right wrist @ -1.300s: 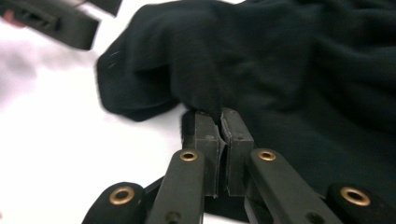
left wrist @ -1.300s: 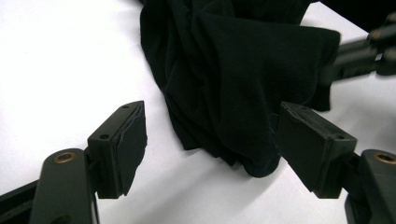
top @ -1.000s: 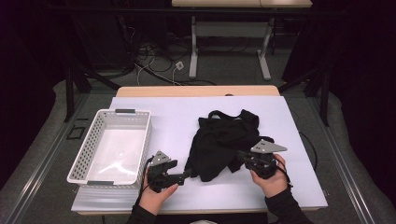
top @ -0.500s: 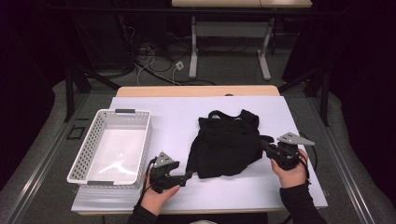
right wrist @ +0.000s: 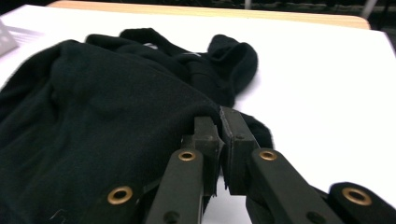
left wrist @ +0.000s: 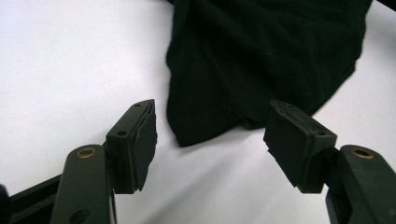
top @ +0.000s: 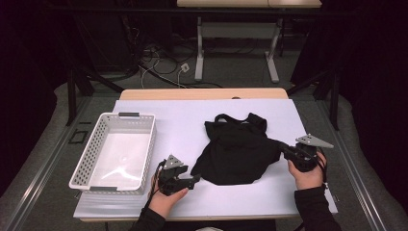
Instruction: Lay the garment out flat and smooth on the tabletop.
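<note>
A black garment lies spread on the white table, its straps toward the far side. My right gripper is at its right edge, shut on a pinch of the black cloth, and the jaws meet over the fabric in the right gripper view. My left gripper rests on the table at the garment's near left corner. Its jaws have just been closing but stand apart. The corner of the cloth lies between and just past the pads, touching neither.
A white slatted basket stands on the left of the table, with nothing in it. The table's wooden far edge and another table's legs lie beyond. Dark floor with cables surrounds the table.
My right gripper has moved to the right with the garment's edge in it, drawing the cloth out wider and flatter. The left hand has stayed in place.
</note>
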A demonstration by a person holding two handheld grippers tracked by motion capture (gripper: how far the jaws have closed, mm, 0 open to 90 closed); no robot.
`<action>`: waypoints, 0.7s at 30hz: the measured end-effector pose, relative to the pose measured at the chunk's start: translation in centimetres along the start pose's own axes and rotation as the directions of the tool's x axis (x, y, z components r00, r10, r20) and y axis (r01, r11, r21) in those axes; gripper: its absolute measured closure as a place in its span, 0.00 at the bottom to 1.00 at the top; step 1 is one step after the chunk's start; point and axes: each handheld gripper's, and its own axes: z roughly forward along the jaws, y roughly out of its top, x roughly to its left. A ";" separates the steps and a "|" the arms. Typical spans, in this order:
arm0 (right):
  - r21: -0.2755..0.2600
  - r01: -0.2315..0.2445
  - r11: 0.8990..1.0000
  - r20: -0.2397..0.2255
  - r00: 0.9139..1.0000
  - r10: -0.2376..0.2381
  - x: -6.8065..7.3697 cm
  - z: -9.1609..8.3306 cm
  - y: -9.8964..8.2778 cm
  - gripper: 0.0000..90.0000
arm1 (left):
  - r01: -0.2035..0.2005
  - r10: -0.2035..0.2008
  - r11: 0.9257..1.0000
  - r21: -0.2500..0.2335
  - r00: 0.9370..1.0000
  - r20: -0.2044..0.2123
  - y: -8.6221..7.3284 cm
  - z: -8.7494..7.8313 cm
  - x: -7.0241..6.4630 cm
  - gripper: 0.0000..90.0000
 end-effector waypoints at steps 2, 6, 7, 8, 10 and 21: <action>-0.003 -0.012 1.000 0.007 1.000 0.012 -0.3 0.0 0.0 0.96 | -0.001 0.001 1.000 0.000 1.000 0.004 0.3 0.2 0.1 0.40; -0.011 -0.024 1.000 0.019 1.000 0.024 -0.9 -0.2 0.0 0.96 | -0.003 0.003 1.000 0.018 1.000 0.003 1.1 0.9 0.1 0.41; -0.015 -0.024 1.000 0.026 0.999 0.025 -0.9 -0.2 0.0 0.96 | -0.011 0.011 1.000 0.022 1.000 0.005 1.3 1.1 0.0 0.41; -0.015 -0.027 1.000 0.029 0.999 0.028 -1.1 -0.2 0.0 0.96 | -0.014 0.014 1.000 0.022 1.000 0.003 1.4 1.3 0.0 0.41; -0.022 -0.026 0.999 0.037 0.999 0.027 -1.2 -0.2 0.1 0.96 | -0.032 0.032 0.999 0.033 0.999 -0.006 1.8 1.9 -0.2 0.41; -0.018 -0.019 1.000 0.045 0.999 0.019 -1.3 0.3 -0.1 0.92 | -0.021 0.022 0.995 0.101 1.000 -0.007 2.6 4.1 -0.9 0.56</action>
